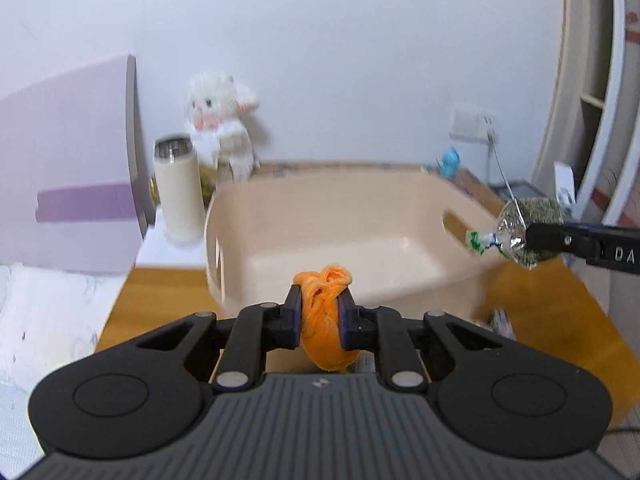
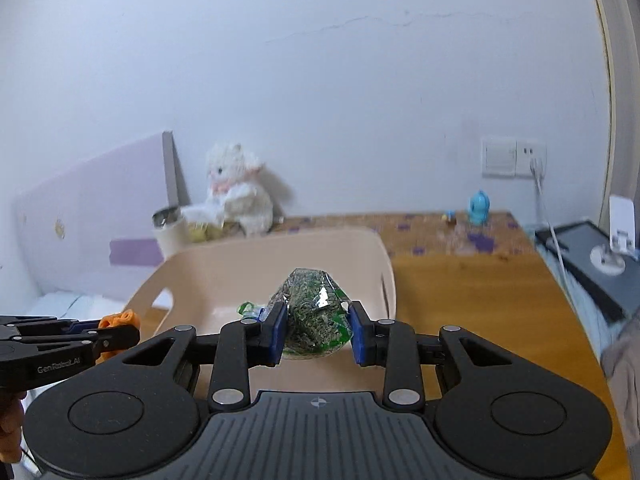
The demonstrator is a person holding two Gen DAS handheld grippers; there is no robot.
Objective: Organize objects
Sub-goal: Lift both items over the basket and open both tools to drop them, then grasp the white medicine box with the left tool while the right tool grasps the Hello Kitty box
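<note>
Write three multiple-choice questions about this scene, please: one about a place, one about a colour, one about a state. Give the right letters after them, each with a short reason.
1. Where does the white plush toy stand?
A. Inside the basin
B. Against the wall, behind the basin
C. In the right gripper

2. What colour is the cloth in the left gripper?
A. Orange
B. Blue
C. Grey

3. What is the state of the right gripper?
A. Open, holding nothing
B. Resting on the table
C. Shut on the clear bag of green-brown bits

Answers:
1 B: the toy sits by the wall beyond the beige basin, next to the cream flask.
2 A: the bunched cloth between the left pads is orange.
3 C: the bag is pinched between the blue pads, above the basin.
</note>
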